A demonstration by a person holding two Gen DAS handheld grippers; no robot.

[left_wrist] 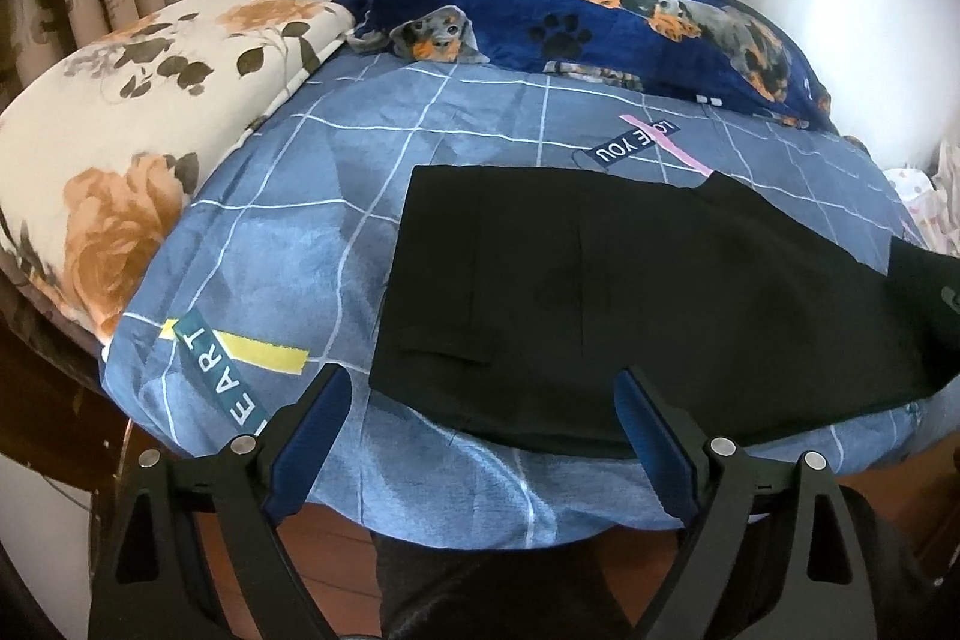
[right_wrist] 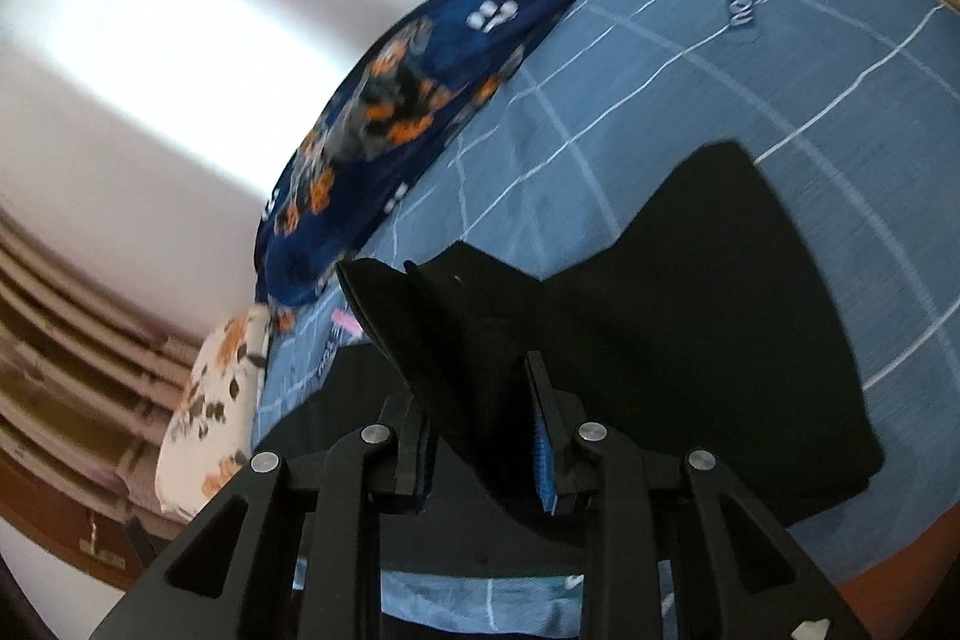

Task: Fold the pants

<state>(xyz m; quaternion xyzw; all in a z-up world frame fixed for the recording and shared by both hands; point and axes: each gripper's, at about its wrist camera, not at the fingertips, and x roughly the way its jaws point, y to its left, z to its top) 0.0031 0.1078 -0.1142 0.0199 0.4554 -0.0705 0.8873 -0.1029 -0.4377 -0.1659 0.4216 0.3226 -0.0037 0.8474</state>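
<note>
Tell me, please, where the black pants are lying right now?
The black pants lie on the blue checked bedspread, right of the floral pillow and below the dog-print blanket; the right gripper lifts one end.

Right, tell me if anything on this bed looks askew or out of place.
Only the black pants: most lie flat on the blue checked bedcover, but one end is lifted and bunched in the right gripper, mid-fold. The left gripper is open over the near edge. The dog-print blanket is rumpled by the wall.
</note>
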